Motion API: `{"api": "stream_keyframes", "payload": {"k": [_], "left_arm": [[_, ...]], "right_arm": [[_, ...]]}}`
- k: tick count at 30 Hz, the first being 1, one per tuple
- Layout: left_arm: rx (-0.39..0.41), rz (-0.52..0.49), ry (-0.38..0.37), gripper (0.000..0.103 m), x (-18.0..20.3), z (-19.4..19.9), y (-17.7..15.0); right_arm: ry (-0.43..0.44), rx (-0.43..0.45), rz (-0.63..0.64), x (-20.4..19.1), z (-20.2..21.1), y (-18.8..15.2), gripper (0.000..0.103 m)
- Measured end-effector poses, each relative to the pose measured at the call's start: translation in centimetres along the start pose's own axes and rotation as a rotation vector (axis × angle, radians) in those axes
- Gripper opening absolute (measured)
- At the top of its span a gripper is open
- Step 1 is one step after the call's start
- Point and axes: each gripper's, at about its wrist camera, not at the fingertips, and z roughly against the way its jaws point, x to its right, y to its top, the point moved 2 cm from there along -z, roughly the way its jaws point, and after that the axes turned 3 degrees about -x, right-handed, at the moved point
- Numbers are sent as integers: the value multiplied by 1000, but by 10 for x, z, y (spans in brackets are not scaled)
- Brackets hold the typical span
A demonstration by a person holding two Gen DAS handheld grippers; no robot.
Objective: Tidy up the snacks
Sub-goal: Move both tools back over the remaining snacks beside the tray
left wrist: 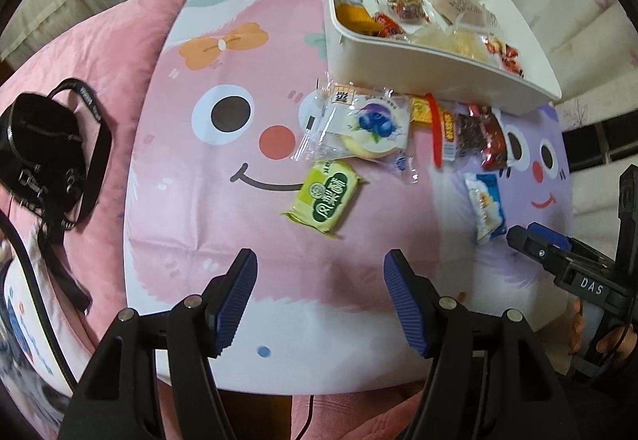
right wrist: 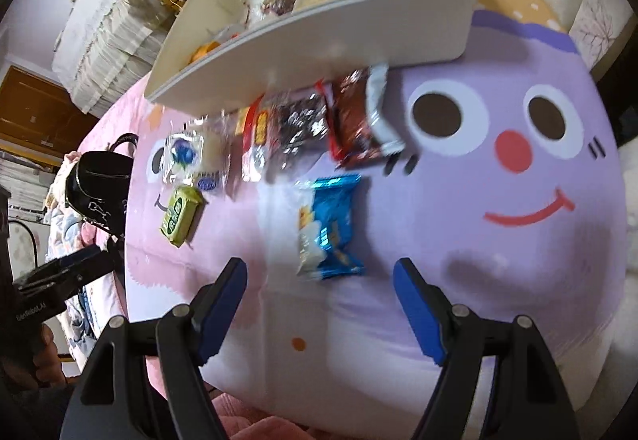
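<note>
On the cartoon-print table (right wrist: 498,280), the blue snack packet (right wrist: 329,224) is lying just beyond my right gripper (right wrist: 321,280), long axis running near-to-far; both grippers are hanging open, empty.

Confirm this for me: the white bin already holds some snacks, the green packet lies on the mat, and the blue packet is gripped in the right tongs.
One thing is wrong: the blue packet is not gripped. The right wrist view shows it lying on the mat, beyond the open right tongs, which touch nothing. The white bin does hold snacks, and the green packet lies on the mat.
</note>
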Motion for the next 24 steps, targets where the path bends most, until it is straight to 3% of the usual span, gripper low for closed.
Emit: {"api": "stream_keyframes", "payload": {"k": [6,16,24], "left_arm": [[-8,-116,-42,65,-8,-19,14],[-18,-267,-104,65,-1,-54,30],[-54,-298,-145,61,-1,-82,44]], "right_arm": [[-77,36,-60,-17,-13,-9,77],[-286,206,-83,-33,-23,-15,76],[-401,230,-20,-50,-44,-11,70]]}}
